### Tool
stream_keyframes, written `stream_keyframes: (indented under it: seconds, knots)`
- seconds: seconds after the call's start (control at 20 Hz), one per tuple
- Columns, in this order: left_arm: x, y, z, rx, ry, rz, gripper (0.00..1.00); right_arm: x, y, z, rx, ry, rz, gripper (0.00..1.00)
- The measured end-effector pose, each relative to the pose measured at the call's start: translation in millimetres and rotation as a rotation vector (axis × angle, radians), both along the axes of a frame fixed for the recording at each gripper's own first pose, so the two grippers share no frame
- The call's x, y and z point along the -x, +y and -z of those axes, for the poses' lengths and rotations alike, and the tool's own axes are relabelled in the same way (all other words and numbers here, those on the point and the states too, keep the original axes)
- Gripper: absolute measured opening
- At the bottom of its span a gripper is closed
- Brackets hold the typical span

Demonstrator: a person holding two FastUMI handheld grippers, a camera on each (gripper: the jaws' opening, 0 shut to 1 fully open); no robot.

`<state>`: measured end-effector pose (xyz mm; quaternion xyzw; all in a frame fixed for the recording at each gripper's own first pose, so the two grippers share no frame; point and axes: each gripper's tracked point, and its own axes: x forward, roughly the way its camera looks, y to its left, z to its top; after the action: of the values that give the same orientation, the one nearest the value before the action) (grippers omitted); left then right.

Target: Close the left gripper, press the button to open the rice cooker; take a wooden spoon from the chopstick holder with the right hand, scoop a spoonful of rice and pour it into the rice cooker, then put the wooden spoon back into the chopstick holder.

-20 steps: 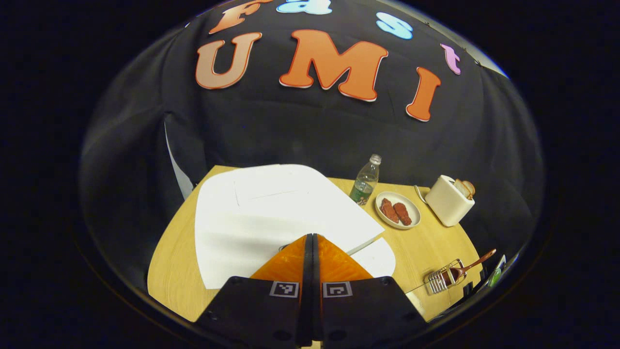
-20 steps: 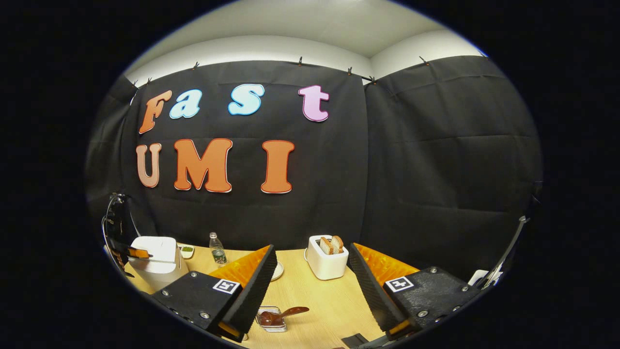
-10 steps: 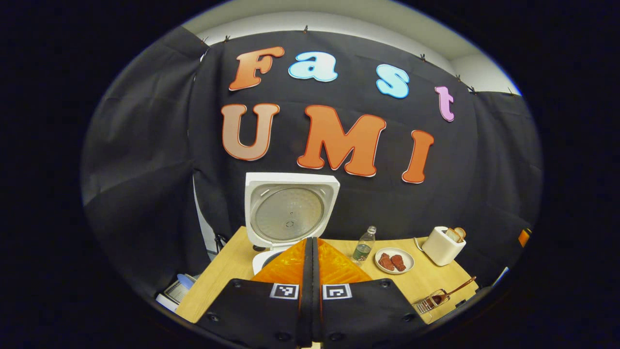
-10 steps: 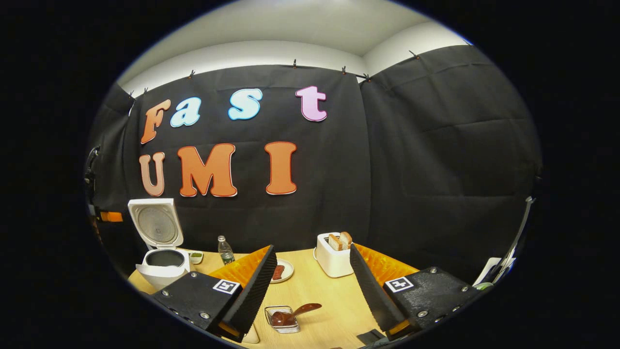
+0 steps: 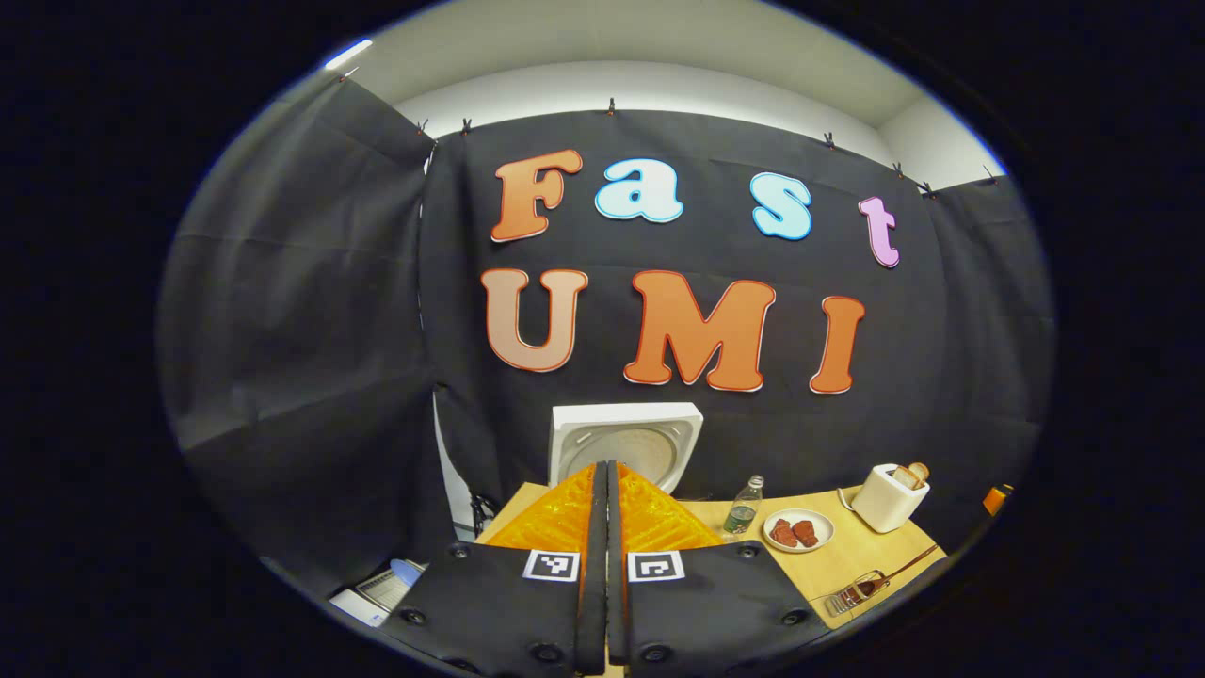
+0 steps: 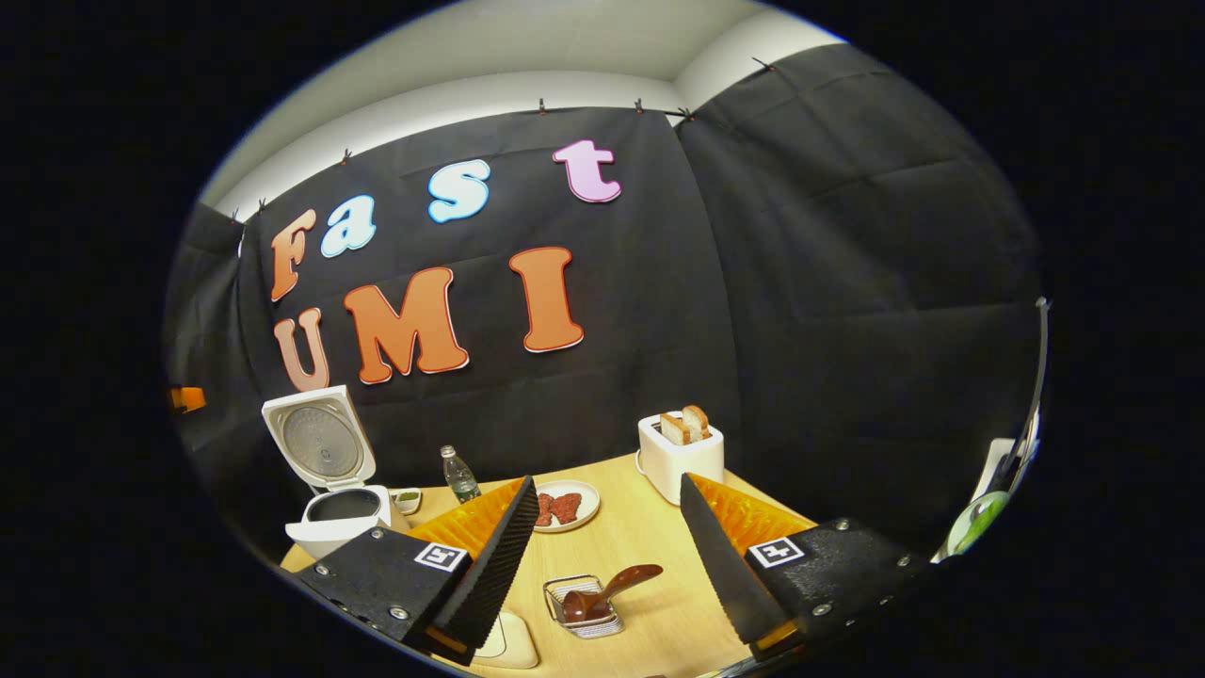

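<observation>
Rice cooker: the white square rice cooker stands at the far left corner of the light wooden table, its lid raised upright and showing a round grey metal inner plate; the dark pot opening faces up. In the left gripper view the raised lid shows just past the fingertips.

Wooden spoon: the dark brown wooden spoon lies tilted in the small wire chopstick holder, handle leaning out to the right, near the table's front edge. In the left gripper view the same spoon and holder sit at the front right corner.

Left gripper: fingers pressed together, nothing between them, held above the table in front of the cooker.

Right gripper: fingers spread wide apart, empty, above the holder, which shows between them.

Plate: a white round plate with reddish-brown pieces, mid-table, between bottle and toaster.

Bottle: a clear plastic bottle upright near the back edge, just right of the cooker.

Toaster: a white toaster with two bread slices standing in it, at the far right corner.

Small dish: a small white dish with something green, beside the cooker.
</observation>
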<state>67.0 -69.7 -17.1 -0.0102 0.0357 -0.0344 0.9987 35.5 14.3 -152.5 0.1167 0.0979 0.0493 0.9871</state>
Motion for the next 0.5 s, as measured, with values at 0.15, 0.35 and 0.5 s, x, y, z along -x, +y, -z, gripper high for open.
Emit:
stream_keyframes:
  seconds: [0.15, 0.35, 0.5]
  knots:
    - [8, 24, -13, -0.014, -0.023, -0.083, 0.05, -8, -1, 37, -0.043, 0.051, 0.012, 0.93]
    - [20, 47, -26, -0.018, -0.061, -0.139, 0.20, -11, 0, 87, -0.066, 0.116, 0.029, 0.95]
    - [28, 61, -34, -0.034, -0.105, -0.162, 0.38, -12, -4, 117, -0.087, 0.167, 0.047, 0.95]
